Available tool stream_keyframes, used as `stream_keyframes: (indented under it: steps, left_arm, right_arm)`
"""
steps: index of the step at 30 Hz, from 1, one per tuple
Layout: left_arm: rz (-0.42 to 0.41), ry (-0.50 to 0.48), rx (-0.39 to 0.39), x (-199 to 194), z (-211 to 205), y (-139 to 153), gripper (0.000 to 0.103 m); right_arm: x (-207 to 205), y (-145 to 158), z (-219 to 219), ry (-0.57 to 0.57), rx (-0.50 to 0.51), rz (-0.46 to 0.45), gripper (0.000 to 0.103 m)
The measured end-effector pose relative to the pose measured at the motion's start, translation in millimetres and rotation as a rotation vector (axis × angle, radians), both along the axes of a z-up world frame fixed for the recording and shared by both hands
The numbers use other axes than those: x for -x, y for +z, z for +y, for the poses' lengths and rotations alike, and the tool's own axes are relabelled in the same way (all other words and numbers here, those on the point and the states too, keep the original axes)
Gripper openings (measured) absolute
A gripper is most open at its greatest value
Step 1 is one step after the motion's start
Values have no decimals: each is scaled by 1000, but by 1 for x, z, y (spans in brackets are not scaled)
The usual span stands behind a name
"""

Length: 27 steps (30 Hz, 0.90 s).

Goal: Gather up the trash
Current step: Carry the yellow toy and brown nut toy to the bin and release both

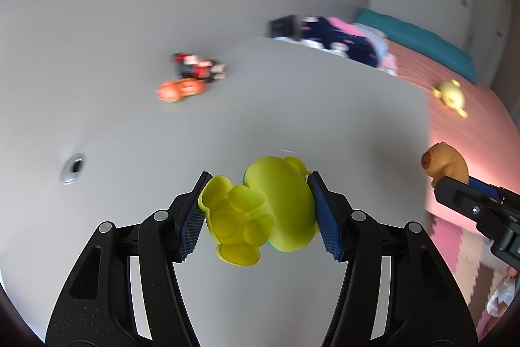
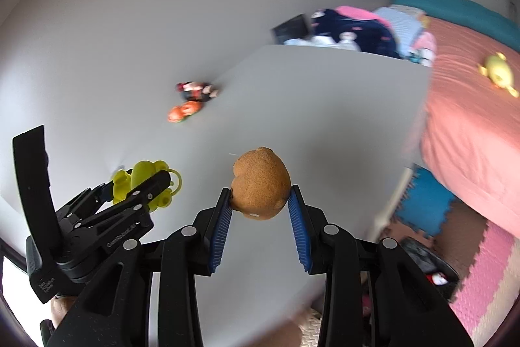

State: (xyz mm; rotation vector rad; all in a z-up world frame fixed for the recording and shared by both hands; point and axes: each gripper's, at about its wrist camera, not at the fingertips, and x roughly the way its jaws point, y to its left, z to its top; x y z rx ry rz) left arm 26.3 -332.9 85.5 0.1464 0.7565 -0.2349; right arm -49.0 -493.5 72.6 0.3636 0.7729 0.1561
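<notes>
The yellow-green toy figure (image 1: 260, 210) is clamped in the left gripper (image 1: 258, 213) and the brown plush toy (image 2: 261, 184) in the right gripper (image 2: 260, 210), above the grey table (image 1: 292, 106), so the plush, pinched only at its lower edge, can be dropped if it is swung.

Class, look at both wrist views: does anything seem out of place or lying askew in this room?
Yes. Two small toys, an orange one and a black-and-red one, lie tipped on the grey table, and a yellow toy is sprawled on the pink bed.

Black tool (image 1: 258, 210) (blue ribbed pads (image 1: 326, 226))
</notes>
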Motion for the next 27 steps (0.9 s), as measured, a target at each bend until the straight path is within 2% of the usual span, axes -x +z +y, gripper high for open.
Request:
stream_keyframes:
  steps: [4,12,20,27]
  left_arm:
    - [6,-88,3,24,-43,-3,59]
    - [31,-282,-36,81,-119,-22,59]
    - [109,-445,-62,124,-170,-64,59]
    - [190,-523,-153,144,-203,-110,59]
  right_arm:
    - [37,-4,-51,-80,-12,-3,37]
    - [104,-25,-122,-207,-47,3,37]
    - [154,-62,-172,-334,-63,59,38]
    - [164,-112,-205,-406,-113,169,38]
